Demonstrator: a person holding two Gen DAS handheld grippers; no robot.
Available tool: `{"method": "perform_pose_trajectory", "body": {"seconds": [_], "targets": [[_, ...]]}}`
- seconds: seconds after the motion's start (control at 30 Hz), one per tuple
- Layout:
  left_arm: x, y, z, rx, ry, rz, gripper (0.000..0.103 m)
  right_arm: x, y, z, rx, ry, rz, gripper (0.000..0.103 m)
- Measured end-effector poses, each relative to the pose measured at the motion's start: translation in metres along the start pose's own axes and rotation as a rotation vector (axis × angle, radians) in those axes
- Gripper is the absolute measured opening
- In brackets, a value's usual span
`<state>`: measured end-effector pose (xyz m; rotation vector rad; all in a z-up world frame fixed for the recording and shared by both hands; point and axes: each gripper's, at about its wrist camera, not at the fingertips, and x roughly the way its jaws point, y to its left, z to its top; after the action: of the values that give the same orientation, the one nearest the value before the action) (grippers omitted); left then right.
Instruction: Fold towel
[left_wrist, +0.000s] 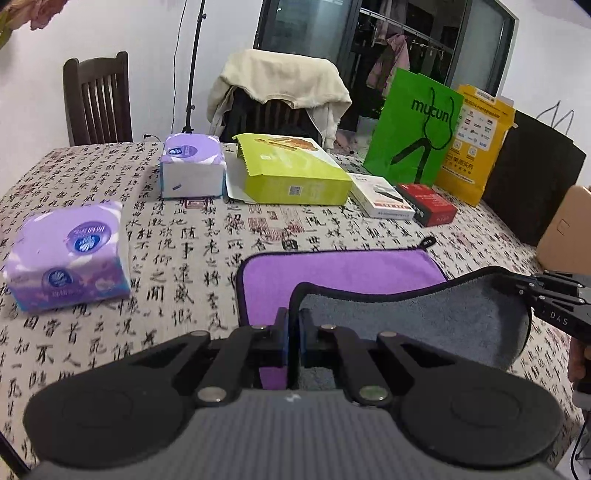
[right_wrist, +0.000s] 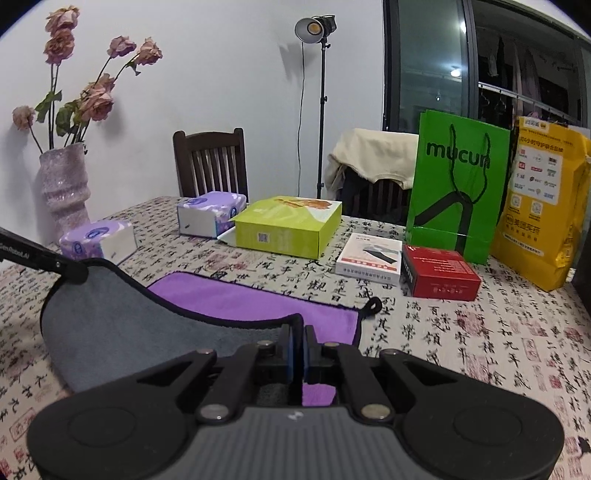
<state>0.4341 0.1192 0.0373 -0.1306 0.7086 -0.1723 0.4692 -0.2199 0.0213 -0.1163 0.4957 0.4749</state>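
The towel (left_wrist: 340, 273) is purple on top and grey underneath, with black edging and a small hanging loop (left_wrist: 427, 242). It lies on the table. Its near edge is lifted and turned over, showing the grey side (left_wrist: 424, 314). My left gripper (left_wrist: 293, 317) is shut on the towel's near left corner. My right gripper (right_wrist: 298, 332) is shut on the near right corner; it also shows at the right of the left wrist view (left_wrist: 535, 295). In the right wrist view the purple side (right_wrist: 240, 299) lies flat beyond the raised grey flap (right_wrist: 122, 317).
The table carries a calligraphy-print cloth (left_wrist: 192, 236). Behind the towel stand two purple tissue packs (left_wrist: 70, 254) (left_wrist: 192, 166), a lime box (left_wrist: 291, 173), a white box (left_wrist: 380, 195), a red box (left_wrist: 428, 203), green (left_wrist: 413, 125) and yellow bags (left_wrist: 476, 140). A vase (right_wrist: 64, 188) stands far left.
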Motion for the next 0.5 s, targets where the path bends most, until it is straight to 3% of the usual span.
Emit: {"method": "perform_pose_trajectory", "body": {"seconds": [0.5], "targets": [[0.069, 0.027, 0.033, -0.030, 0.041, 0.012, 0.006, 0.075, -0.034, 0.024, 0.034, 0.047, 0.038, 0.004]]}}
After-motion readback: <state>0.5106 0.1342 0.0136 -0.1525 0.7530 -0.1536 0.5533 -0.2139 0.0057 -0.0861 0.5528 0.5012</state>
